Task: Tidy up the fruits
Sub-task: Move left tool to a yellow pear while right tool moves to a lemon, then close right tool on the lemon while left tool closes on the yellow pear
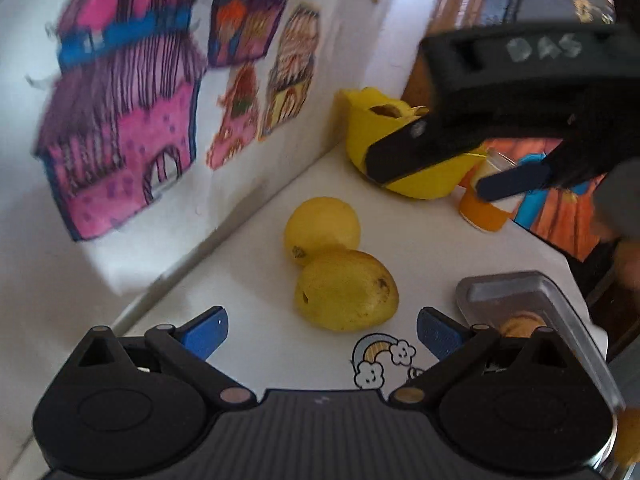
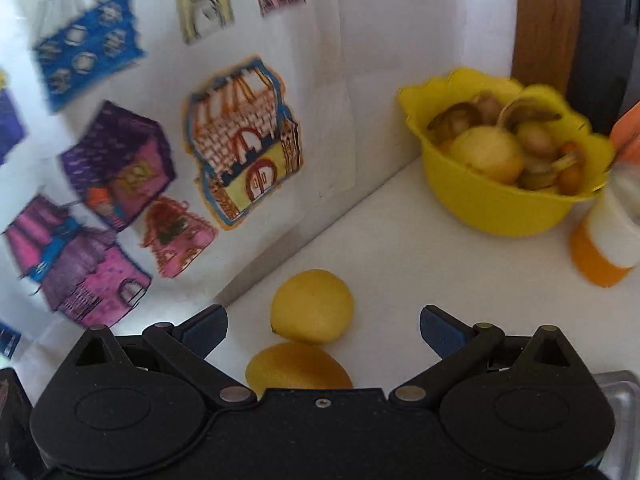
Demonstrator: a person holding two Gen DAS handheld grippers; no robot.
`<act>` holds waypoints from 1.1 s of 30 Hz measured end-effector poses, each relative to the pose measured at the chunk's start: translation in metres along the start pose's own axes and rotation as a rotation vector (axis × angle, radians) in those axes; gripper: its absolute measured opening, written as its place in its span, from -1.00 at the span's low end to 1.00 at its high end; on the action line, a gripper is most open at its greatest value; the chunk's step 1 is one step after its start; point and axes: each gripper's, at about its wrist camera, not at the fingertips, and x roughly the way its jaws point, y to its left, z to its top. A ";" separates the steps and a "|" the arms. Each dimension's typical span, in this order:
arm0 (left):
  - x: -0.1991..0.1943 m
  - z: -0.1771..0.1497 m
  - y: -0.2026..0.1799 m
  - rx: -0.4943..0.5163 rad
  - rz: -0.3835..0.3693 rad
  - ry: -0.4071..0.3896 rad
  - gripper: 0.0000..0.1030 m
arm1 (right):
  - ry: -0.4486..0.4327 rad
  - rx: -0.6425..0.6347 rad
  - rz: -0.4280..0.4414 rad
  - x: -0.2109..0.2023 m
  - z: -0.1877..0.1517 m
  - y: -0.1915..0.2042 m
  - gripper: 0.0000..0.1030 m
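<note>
Over on the left, a white wall panel covered in colourful hand-drawn house pictures (image 1: 120, 128) is standing along the edge of the white counter (image 1: 248, 280). The left gripper (image 1: 322, 334) is hovering low over that counter with its blue-tipped fingers (image 1: 208, 332) spread wide and holding nothing. Just ahead of it, two yellow fruits are sitting out in the open and touching each other: a blemished yellow pear-shaped fruit (image 1: 347, 290) nearer the camera and a round yellow lemon-like fruit (image 1: 322, 229) right behind it. Moving right, the right gripper (image 2: 323, 330) is hanging above those same two fruits, fingers (image 2: 440, 334) also wide apart and gripping nothing; in the left wrist view it's reaching in from the upper right, in front of the bowl. Back in the corner, a scalloped yellow plastic bowl (image 2: 492, 208) is holding a pile of fruit, some of it brownish and some yellow. Just beside the bowl, an orange and white plastic cup (image 2: 608, 244) is standing upright. At the near right, a grey metal tray (image 1: 560, 300) is sitting on the counter with something orange-brown in it, too blurry to name.
</note>
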 end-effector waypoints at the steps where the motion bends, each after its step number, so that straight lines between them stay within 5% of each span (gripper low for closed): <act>1: 0.004 0.001 0.002 -0.012 -0.002 0.004 0.99 | 0.008 0.004 0.008 0.006 0.000 -0.001 0.98; 13: 0.036 -0.009 -0.002 0.012 -0.058 -0.045 0.84 | 0.083 -0.009 0.075 0.048 0.004 -0.011 0.80; 21: 0.053 -0.021 -0.023 0.159 -0.066 -0.030 0.57 | 0.120 -0.016 0.104 0.065 0.001 -0.016 0.67; 28: 0.060 -0.021 -0.025 0.138 -0.080 -0.029 0.52 | 0.111 -0.017 0.113 0.072 0.001 -0.018 0.60; 33: 0.058 -0.023 -0.023 0.118 -0.097 -0.033 0.46 | 0.094 -0.026 0.103 0.067 -0.004 -0.020 0.33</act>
